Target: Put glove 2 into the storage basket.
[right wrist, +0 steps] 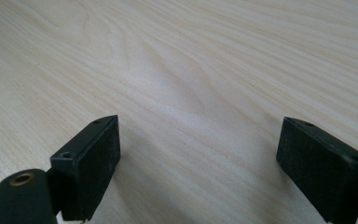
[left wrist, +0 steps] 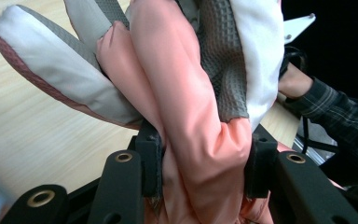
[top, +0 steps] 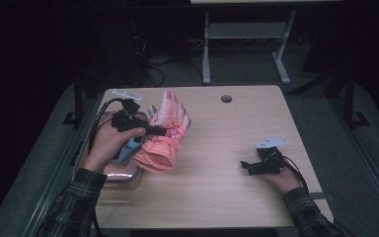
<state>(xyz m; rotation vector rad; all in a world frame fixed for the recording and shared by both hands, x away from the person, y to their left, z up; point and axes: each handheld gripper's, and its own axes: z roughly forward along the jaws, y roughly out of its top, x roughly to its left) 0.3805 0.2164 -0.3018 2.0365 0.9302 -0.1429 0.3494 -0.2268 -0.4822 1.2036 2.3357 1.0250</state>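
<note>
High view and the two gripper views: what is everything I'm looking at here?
glove: one, salmon pink with grey and white fingers, held up over the table's left side
table: one, pale wood, centre
tray: one, pinkish, at the table's left edge, partly hidden
hole: one, round, dark, far edge of the table
left gripper: one, black, jaws closed on the glove
right gripper: one, black, jaws open, resting low at the table's right
hands: two, plaid sleeves, bottom corners

a dim lab or office: a pale wooden desk [top: 217,163], grey carpet floor [top: 246,69], tangled black cables [top: 153,64], a white-legged metal desk frame [top: 206,49].
</note>
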